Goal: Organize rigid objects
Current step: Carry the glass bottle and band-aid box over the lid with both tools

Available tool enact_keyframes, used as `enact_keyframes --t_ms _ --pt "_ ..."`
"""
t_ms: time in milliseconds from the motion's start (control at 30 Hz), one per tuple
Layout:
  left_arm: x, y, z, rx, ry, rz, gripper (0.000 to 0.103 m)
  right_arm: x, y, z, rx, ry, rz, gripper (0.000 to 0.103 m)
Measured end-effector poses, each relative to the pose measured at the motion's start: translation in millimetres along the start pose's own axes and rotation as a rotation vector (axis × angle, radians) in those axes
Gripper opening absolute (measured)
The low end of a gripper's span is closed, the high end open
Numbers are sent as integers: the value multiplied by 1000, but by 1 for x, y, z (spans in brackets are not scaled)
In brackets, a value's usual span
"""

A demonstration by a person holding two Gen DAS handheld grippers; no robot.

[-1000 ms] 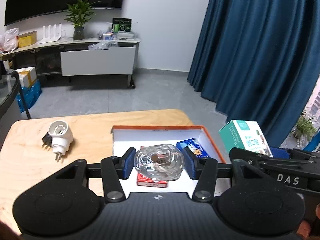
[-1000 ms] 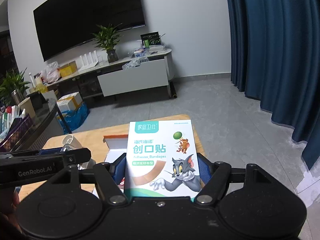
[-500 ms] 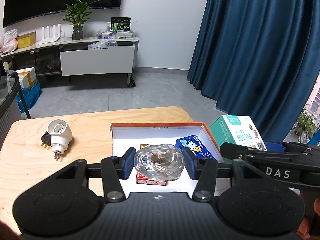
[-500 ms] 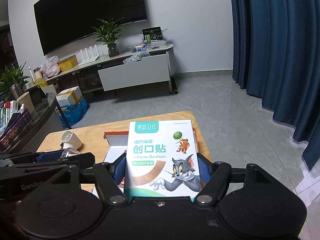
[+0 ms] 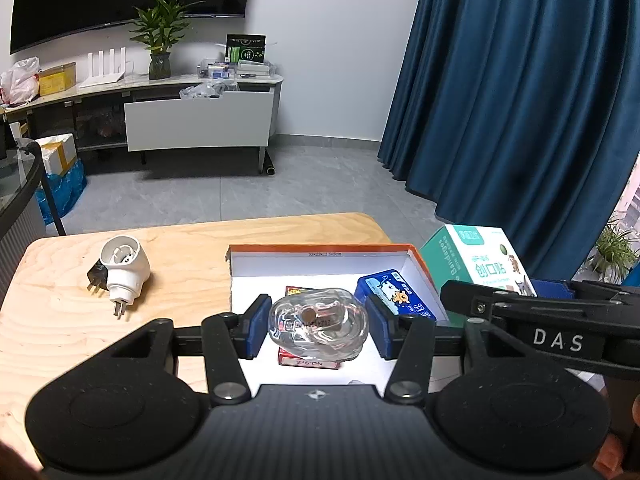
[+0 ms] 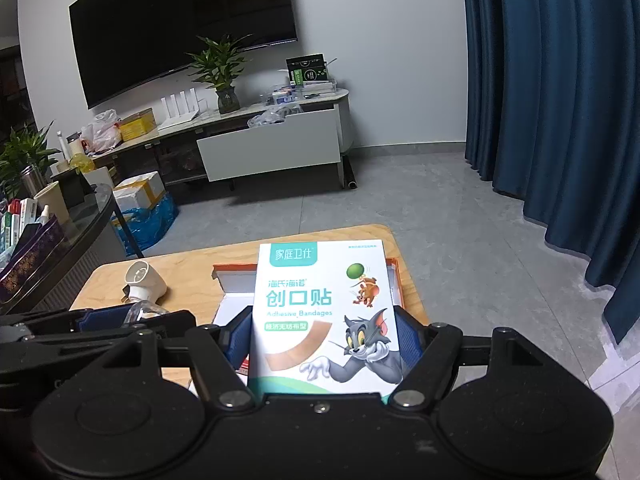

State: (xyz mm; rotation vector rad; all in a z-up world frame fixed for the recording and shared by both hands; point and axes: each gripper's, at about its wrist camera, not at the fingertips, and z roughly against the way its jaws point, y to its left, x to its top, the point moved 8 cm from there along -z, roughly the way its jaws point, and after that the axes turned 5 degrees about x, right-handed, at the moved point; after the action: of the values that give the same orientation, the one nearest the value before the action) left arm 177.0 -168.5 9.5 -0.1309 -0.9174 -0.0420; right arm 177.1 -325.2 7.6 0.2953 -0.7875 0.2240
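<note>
Two grippers hang over the worktop [image 5: 192, 248], each with something in it. The left gripper [image 5: 316, 322] is closed narrow on a clear glass bottle [image 5: 318, 322], blue pads touching its sides, and just below and ahead of it lies the open white box [image 5: 320, 264] with the orange rim. A red pack [image 5: 308, 362] sits under the bottle and a blue pack [image 5: 394, 292] just to the gripper's right, both already in the box. The right gripper [image 6: 322, 340] is spread wide around a bandage box [image 6: 320, 312], which stands upright between its pads above the box's right edge.

The bottle looks slick and rounded, so I'd guess a loose squeeze could let it slip onto the red pack. The two grippers are close together, and lowering both at once could knock them together or catch the bandage box on the rim. A white plug adapter [image 5: 122, 270] lies well off to the left gripper's left, not yet boxed.
</note>
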Motion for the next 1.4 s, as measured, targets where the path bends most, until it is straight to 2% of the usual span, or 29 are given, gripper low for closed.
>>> enact_keyframes --t_ms 1400 --pt "-8 5 -4 -1 32 20 52 1 1 -2 -5 8 11 84"
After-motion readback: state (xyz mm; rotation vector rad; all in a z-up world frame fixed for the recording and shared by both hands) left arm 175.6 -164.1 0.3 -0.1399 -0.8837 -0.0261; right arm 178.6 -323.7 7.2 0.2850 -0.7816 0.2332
